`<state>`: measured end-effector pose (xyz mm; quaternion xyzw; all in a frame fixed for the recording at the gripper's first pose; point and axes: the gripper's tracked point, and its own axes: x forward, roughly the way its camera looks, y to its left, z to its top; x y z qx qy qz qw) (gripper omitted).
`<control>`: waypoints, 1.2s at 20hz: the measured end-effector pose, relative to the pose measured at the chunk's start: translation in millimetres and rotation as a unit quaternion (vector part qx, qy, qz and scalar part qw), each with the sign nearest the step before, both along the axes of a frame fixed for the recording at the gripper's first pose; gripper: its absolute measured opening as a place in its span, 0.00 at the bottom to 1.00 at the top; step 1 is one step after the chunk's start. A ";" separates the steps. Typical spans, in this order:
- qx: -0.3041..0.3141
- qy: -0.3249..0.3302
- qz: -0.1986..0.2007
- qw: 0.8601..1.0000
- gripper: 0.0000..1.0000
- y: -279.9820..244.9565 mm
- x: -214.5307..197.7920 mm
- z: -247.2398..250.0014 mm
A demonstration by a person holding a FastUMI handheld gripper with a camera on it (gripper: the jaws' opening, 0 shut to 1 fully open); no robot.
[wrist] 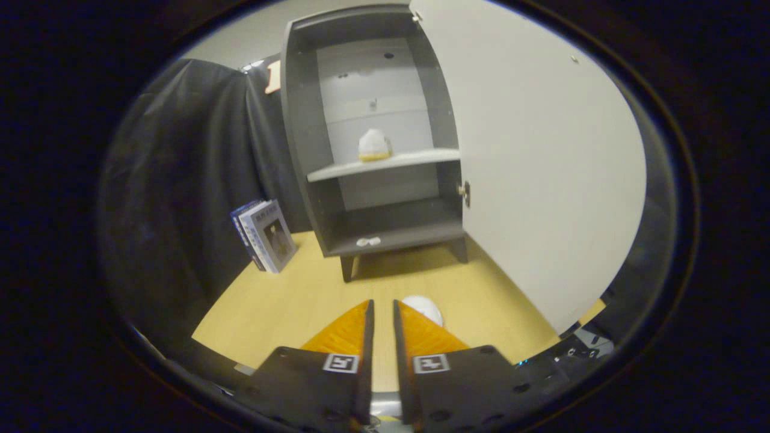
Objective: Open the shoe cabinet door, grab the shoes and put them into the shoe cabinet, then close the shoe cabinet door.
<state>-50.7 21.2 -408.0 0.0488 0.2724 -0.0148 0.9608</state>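
The dark grey shoe cabinet [304, 120] stands ahead on the wooden floor with its white door [529, 168] swung wide open to the right. One white shoe with a yellowish sole [374, 146] sits on the middle shelf [415, 159]. A second white shoe [426, 308] lies on the floor just beyond my right fingertip, partly hidden by it. My gripper [383, 304] hovers low over the floor well in front of the cabinet. Its orange fingers [346, 334] are drawn together with only a narrow slit between them and hold nothing.
A few books [264, 236] lean against the black cloth wall left of the cabinet. A small white scrap [368, 242] lies on the front of the cabinet's bottom shelf. The door's knob [464, 193] faces inward at its edge.
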 end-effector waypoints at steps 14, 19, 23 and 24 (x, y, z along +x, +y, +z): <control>-0.009 0.150 -0.029 0.988 0.40 -10.5 11.1 -163.4; -0.002 0.118 -0.031 0.993 0.41 -9.4 34.6 -176.3; -0.007 0.071 -0.025 0.997 0.39 -10.7 43.2 -175.3; -0.017 0.060 -0.025 0.998 0.39 -11.1 45.2 -173.4</control>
